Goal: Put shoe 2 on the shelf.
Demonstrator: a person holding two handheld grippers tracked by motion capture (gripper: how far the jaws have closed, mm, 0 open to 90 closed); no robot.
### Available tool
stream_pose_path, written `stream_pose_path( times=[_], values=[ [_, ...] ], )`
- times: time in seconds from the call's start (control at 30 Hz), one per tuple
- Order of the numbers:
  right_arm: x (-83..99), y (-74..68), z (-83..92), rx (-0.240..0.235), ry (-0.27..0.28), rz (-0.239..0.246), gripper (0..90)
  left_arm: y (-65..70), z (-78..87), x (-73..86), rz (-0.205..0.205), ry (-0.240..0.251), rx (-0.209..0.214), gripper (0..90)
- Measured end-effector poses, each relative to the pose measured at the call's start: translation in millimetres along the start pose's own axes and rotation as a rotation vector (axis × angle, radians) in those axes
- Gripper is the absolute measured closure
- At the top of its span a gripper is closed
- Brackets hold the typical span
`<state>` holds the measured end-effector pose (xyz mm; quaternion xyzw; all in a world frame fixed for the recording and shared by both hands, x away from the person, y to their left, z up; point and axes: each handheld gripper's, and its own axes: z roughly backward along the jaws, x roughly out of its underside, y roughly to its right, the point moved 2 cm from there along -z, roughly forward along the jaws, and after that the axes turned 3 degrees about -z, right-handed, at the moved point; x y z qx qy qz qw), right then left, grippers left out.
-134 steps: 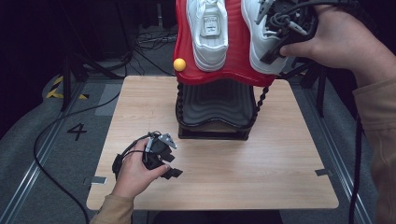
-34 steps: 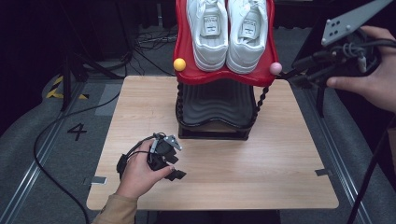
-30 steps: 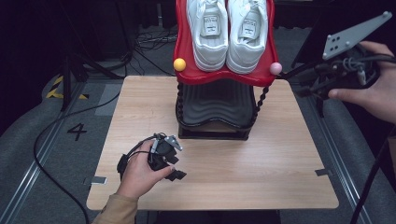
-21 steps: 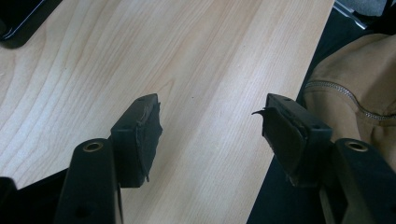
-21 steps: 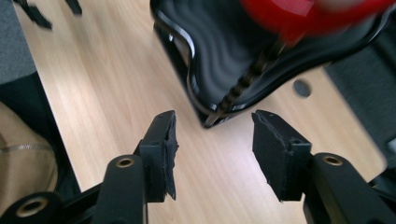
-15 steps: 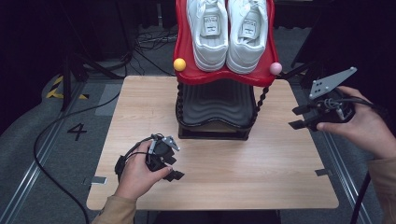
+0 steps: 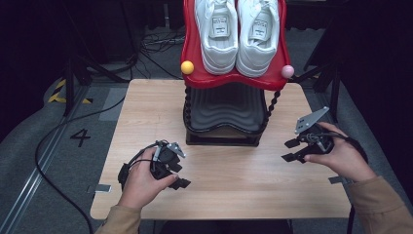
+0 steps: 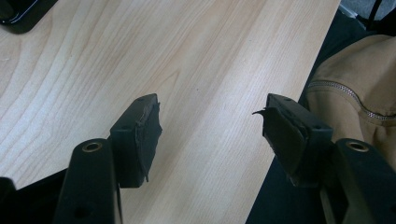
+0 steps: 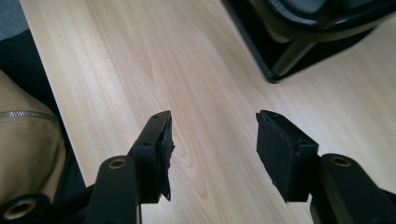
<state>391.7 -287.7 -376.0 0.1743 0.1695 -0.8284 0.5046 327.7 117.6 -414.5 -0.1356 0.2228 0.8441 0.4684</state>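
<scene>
- My right gripper (image 7: 293, 150) sits low over the table's right side, matte black jaws spread wide after opening just now, nothing between them; bare pale wood grain shows past its worn rubber pads (image 9: 163, 154).
- My left gripper (image 7: 176, 175) rests on the wooden table (image 7: 234, 187) near the front-left edge, jaws wide and empty, one pad's (image 8: 148, 135) edge frayed.
- The white sneakers (image 7: 238, 31) stand side by side on the glossy red wavy shelf (image 7: 192, 68), well away from both grippers; their heels are cut off at the frame's top.
- The ribbed black lower tier (image 7: 221, 109) lies in shadow.
</scene>
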Motion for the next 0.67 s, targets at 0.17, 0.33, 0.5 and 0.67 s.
stream_pose_path(
  times=[0.17,0.33,0.5,0.67],
  values=[
    [2.5,-5.9,-22.5,-0.033,-0.007,0.014,46.3,0.4,-1.3,1.7,0.006,-0.005,-0.001,37.1],
    [3.4,-15.1,-49.1,-0.089,0.012,0.029,46.2,0.9,-1.3,4.3,0.012,-0.007,-0.004,37.1],
    [7.6,-18.6,-78.1,-0.132,0.039,0.016,46.2,0.6,-2.7,6.0,0.019,-0.012,-0.006,37.1],
    [9.6,-17.2,-91.1,-0.108,0.024,0.009,46.1,-1.1,-5.1,8.2,0.027,-0.017,-0.007,36.3]
  ],
)
